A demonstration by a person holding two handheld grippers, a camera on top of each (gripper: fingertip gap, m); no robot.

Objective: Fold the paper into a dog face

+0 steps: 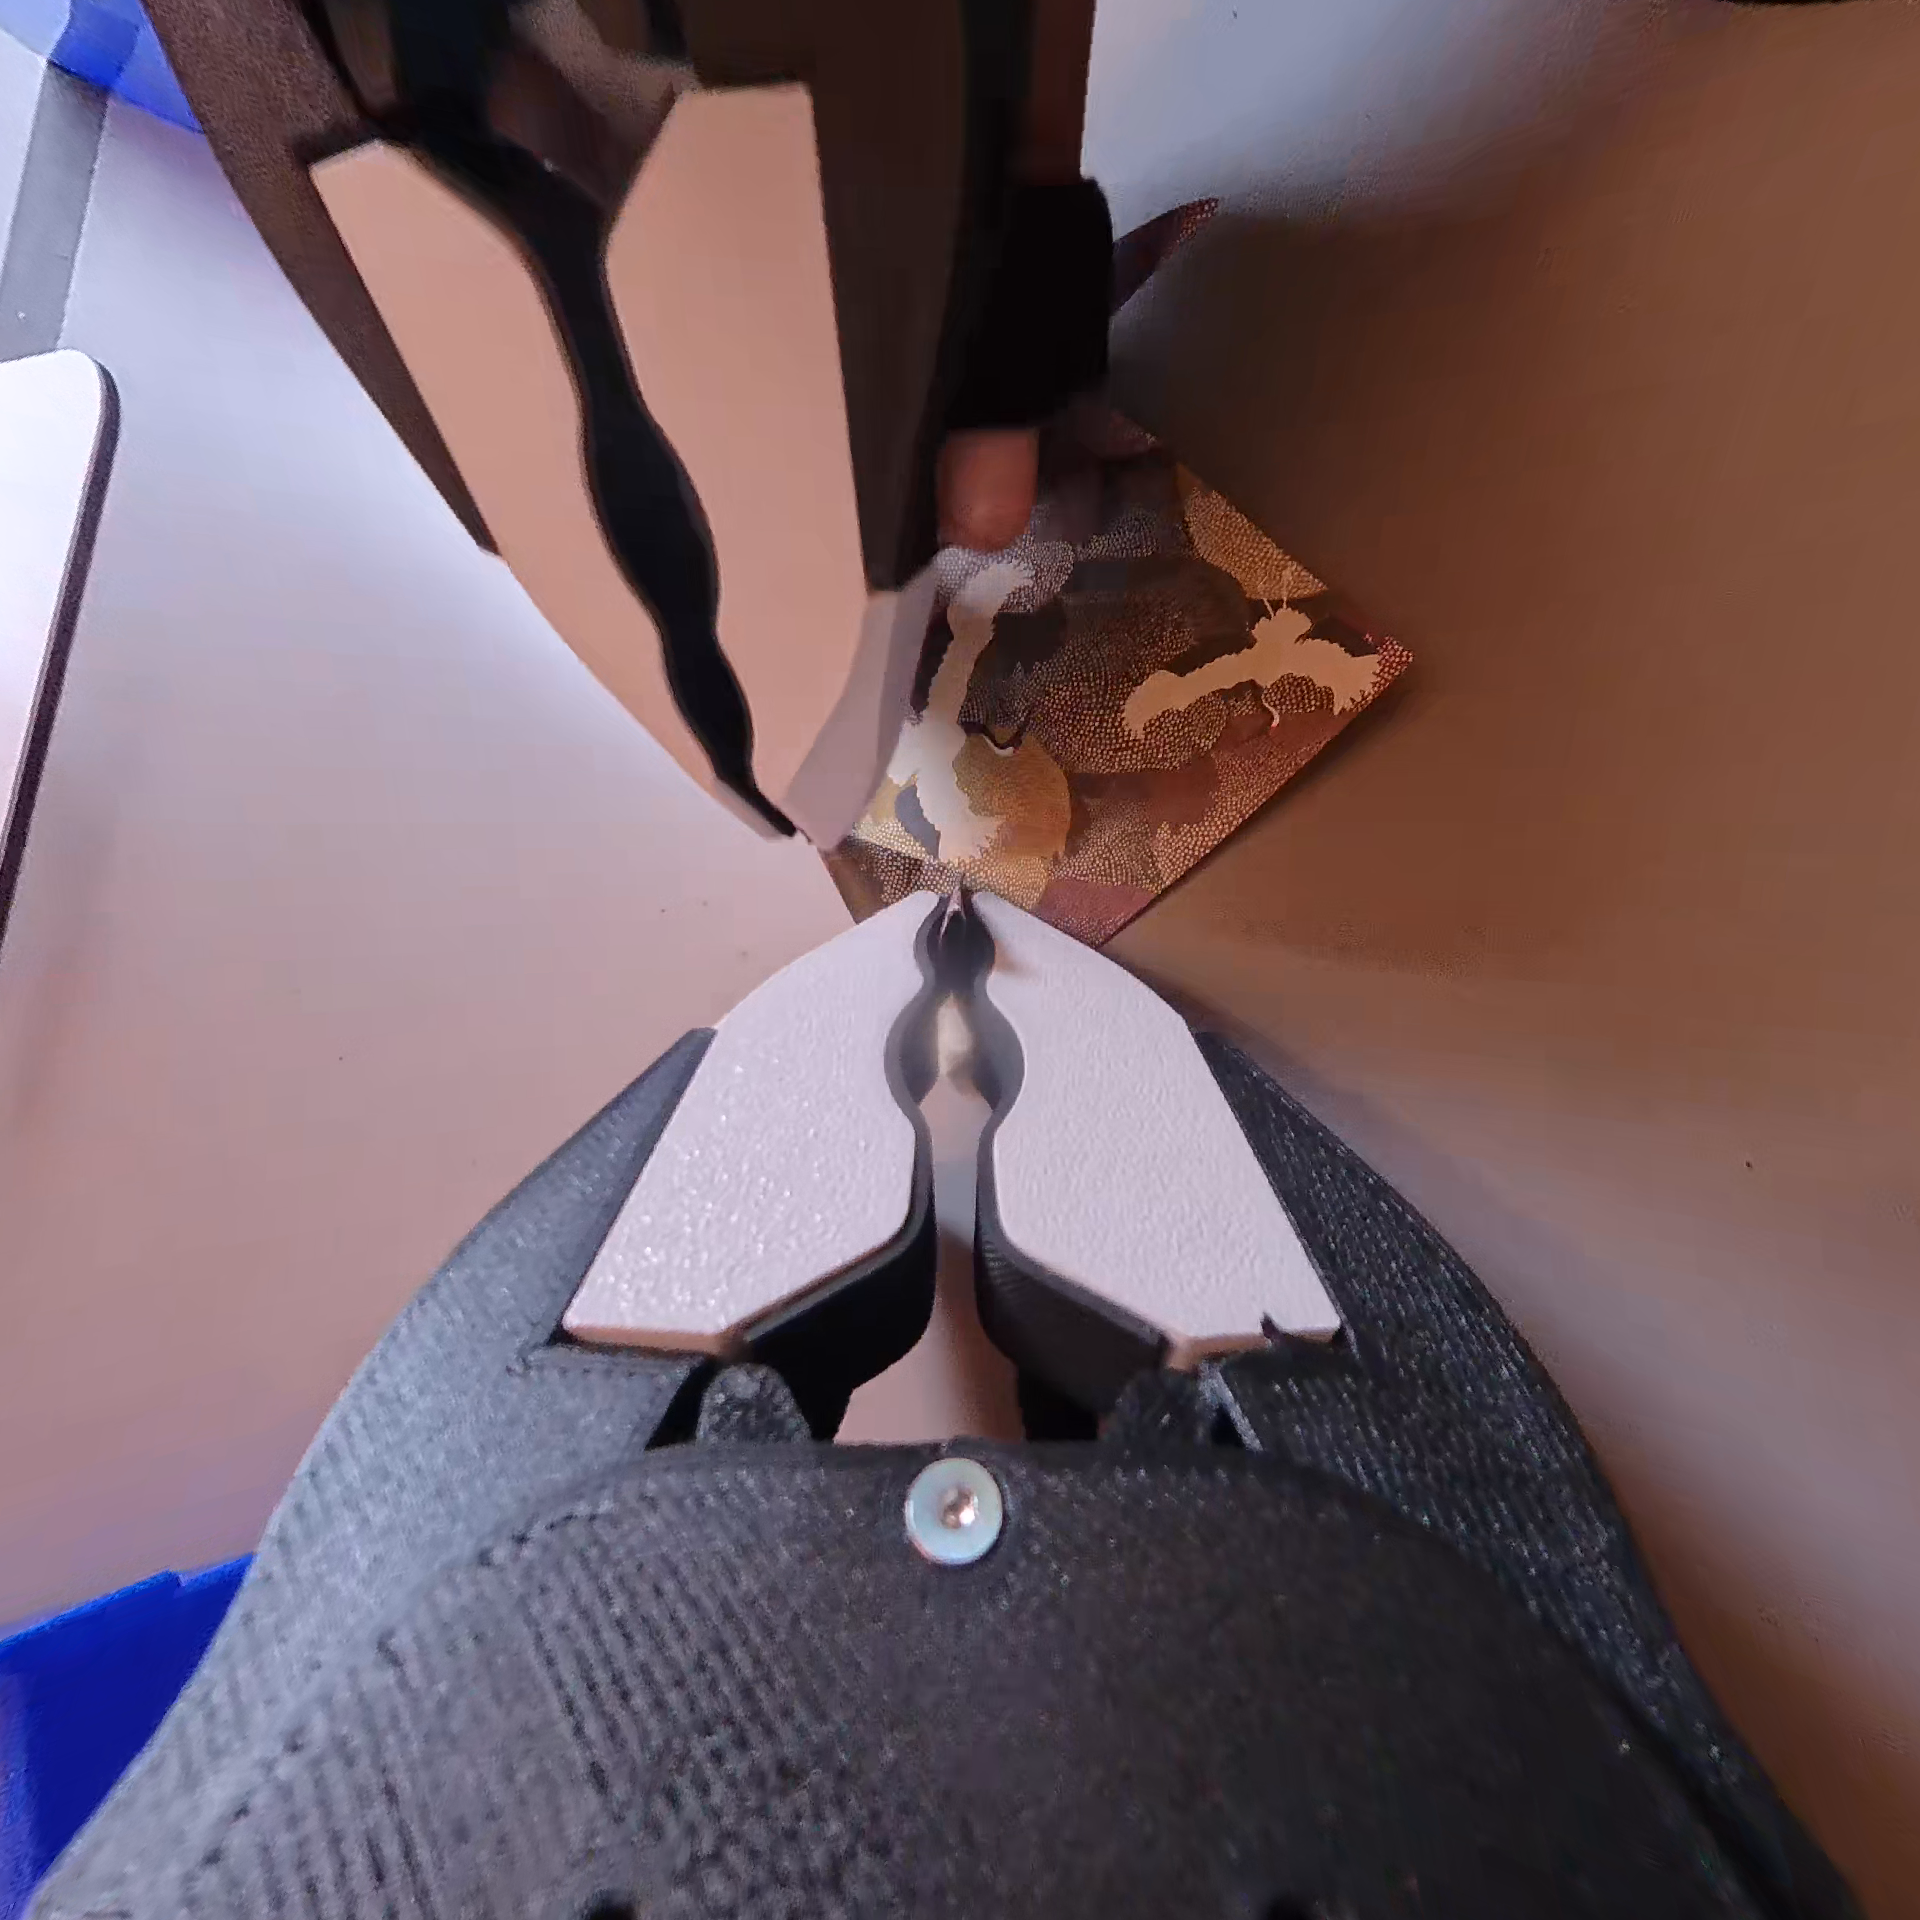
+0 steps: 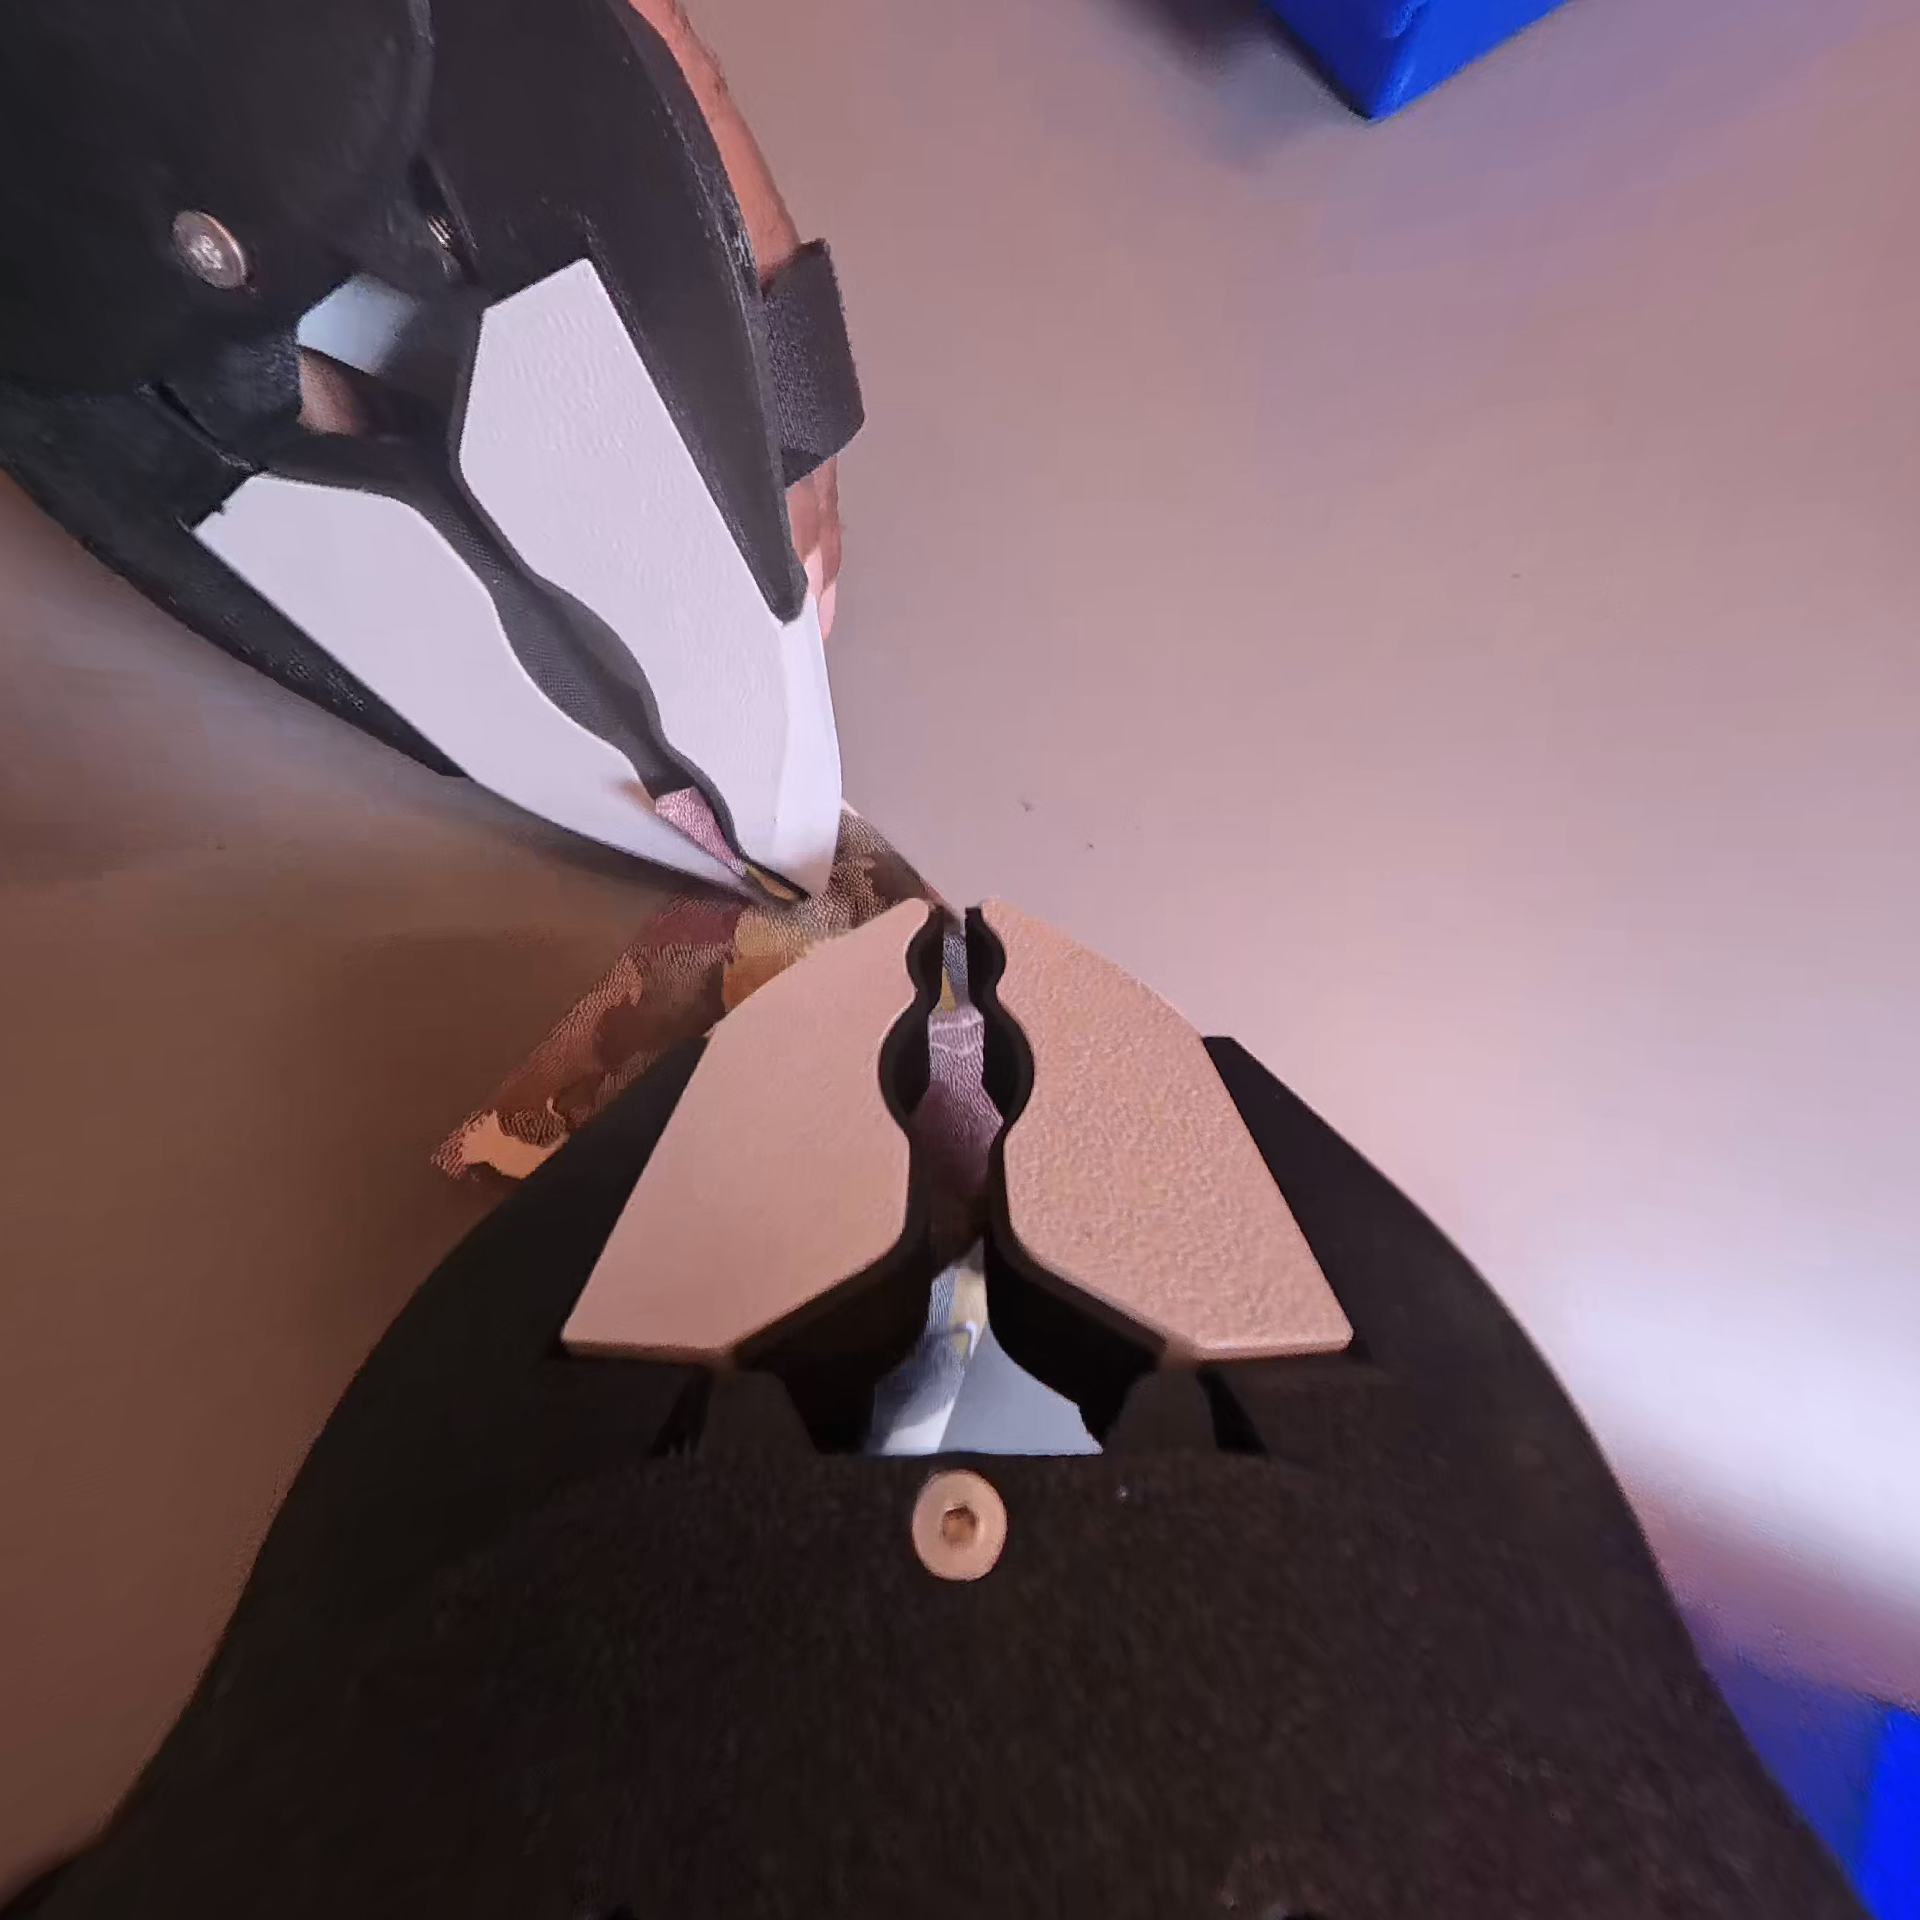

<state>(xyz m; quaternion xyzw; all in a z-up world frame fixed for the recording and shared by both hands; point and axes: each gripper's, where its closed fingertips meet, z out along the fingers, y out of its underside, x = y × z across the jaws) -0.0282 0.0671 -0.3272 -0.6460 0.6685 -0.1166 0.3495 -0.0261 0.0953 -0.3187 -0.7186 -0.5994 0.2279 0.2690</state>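
Fingers of our left gripper (image 1: 958, 902) are drawn together in the left wrist view, their tips pinching the near corner of the patterned paper (image 1: 1143, 707). That sheet lies flat on the table (image 1: 1558, 520), straight ahead of the tips and spreading away to the right, one corner pointing far right. Our right gripper (image 1: 805, 831) comes down from the upper left with its tips closed and touching the paper's left edge just beside ours, so both hands meet at nearly the same corner. A blue bin (image 1: 94, 1714) shows only as a sliver at the lower left; we cannot see what it holds.

From the right wrist view, the right gripper (image 2: 954, 914) has its fingers nearly together with paper (image 2: 644, 997) running down between them; we think it is clamped, though the tips sit too close to the lens to be sure. The sheet trails off to the lower left. The left gripper (image 2: 774, 883) is nipped on the paper just ahead and left. Blue bins (image 2: 1392, 52) sit at the top and lower right, contents hidden.
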